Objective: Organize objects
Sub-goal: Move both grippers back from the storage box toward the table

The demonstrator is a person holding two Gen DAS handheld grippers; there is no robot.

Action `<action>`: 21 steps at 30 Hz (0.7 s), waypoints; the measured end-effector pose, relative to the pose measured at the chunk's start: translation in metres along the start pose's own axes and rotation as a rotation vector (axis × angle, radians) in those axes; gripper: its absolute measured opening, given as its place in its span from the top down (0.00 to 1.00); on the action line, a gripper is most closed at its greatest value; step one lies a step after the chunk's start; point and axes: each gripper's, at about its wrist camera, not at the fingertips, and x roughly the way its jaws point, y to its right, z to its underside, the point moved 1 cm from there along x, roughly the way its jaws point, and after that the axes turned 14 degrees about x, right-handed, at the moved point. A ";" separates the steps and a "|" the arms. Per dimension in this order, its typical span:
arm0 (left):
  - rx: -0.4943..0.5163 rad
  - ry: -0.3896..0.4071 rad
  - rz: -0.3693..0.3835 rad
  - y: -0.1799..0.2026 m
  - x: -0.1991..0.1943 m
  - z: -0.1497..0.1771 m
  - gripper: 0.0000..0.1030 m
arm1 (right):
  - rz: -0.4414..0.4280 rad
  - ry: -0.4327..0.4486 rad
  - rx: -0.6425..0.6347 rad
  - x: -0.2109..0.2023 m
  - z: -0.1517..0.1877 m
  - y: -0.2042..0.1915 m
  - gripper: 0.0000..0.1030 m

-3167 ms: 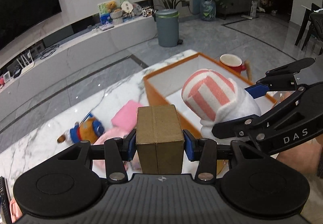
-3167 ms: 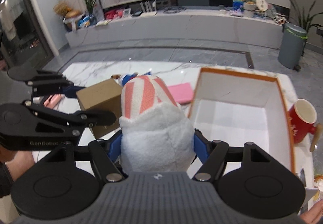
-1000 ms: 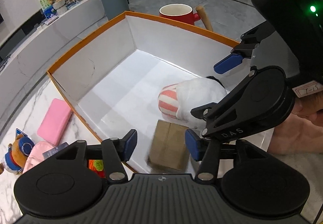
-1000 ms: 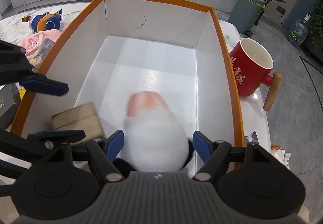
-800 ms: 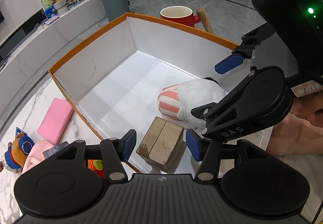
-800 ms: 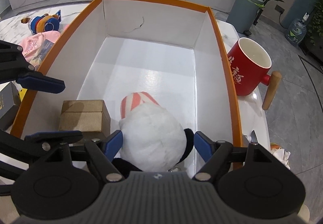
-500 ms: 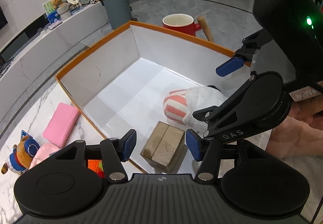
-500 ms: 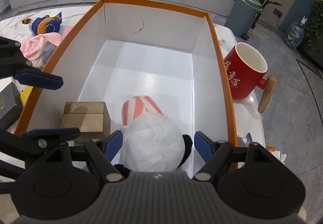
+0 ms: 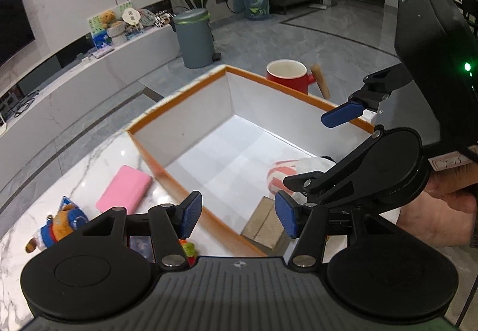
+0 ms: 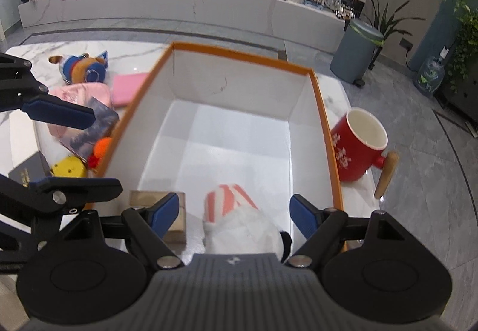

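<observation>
Left hand-held gripper and right hand-held gripper, both with jaws apart and nothing between the pads, above the near end of the orange-rimmed box; the right jaws have just been widening. Cardboard box and striped plush toy lie side by side on the box floor. Red mug stands on the marble surface just outside the box.
</observation>
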 end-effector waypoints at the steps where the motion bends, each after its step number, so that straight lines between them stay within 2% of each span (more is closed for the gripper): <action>1: -0.003 0.006 -0.006 -0.002 -0.004 0.001 0.37 | -0.001 0.009 -0.003 -0.003 -0.002 -0.003 0.20; 11: -0.074 0.066 -0.069 -0.036 -0.049 0.023 0.37 | -0.029 0.131 -0.033 -0.034 -0.014 -0.051 0.20; 16: -0.155 0.102 -0.093 -0.058 -0.068 0.043 0.34 | -0.046 0.213 -0.054 -0.051 -0.020 -0.081 0.20; 21: -0.242 0.119 -0.101 -0.074 -0.077 0.072 0.32 | -0.072 0.252 -0.087 -0.058 -0.016 -0.113 0.20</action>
